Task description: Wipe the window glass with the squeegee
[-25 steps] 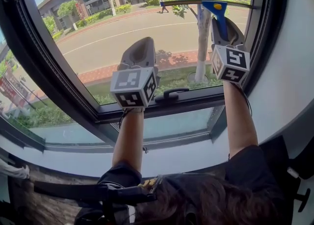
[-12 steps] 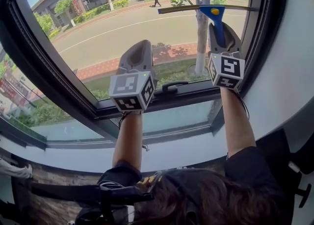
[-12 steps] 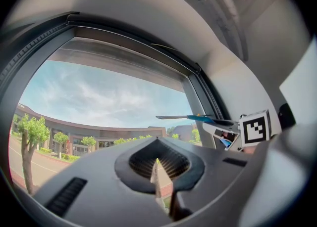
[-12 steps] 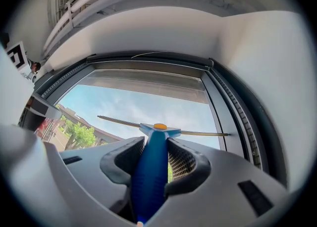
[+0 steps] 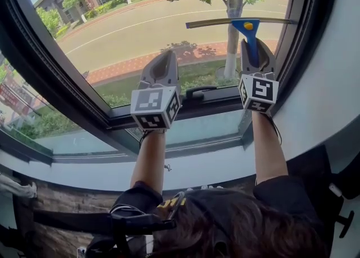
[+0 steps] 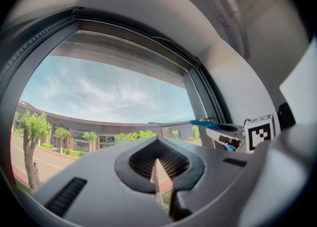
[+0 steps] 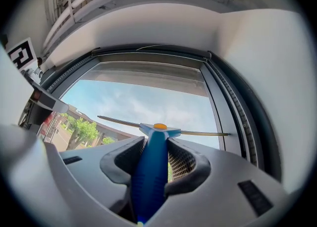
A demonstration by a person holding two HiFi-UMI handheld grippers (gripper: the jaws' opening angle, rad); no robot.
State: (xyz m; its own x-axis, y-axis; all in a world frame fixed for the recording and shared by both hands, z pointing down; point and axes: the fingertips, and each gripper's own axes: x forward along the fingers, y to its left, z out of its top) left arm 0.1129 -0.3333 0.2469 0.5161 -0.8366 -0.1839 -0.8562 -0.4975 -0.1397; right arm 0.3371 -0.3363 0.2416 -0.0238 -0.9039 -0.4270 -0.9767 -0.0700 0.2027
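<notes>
The right gripper [image 7: 157, 158], a grey moulded-plastic shell with ribbed dark pads, is clamped on the squeegee [image 5: 248, 27] by its handle. The handle is blue, ribbed and slightly tapered; it widens into a triangular blue head with a round orange spot. From the head a long, thin, straight blade runs level to both sides. The squeegee is held up at the window glass [image 5: 135, 32], in the right part of the pane, and the right end of the blade reaches the right edge of the dark window frame [image 5: 64, 88]. The left gripper [image 6: 156, 165] is raised beside it, nearer the middle of the pane. Its jaws are pressed together with nothing between them. Each gripper carries a white cube with black square markers [image 5: 155, 107]. A black lever handle [image 5: 198, 95] sits on the bottom edge of the frame, between the two grippers. The surrounding wall [image 5: 332, 88] is smooth and white. Through the glass are a road, trees and a low building.
</notes>
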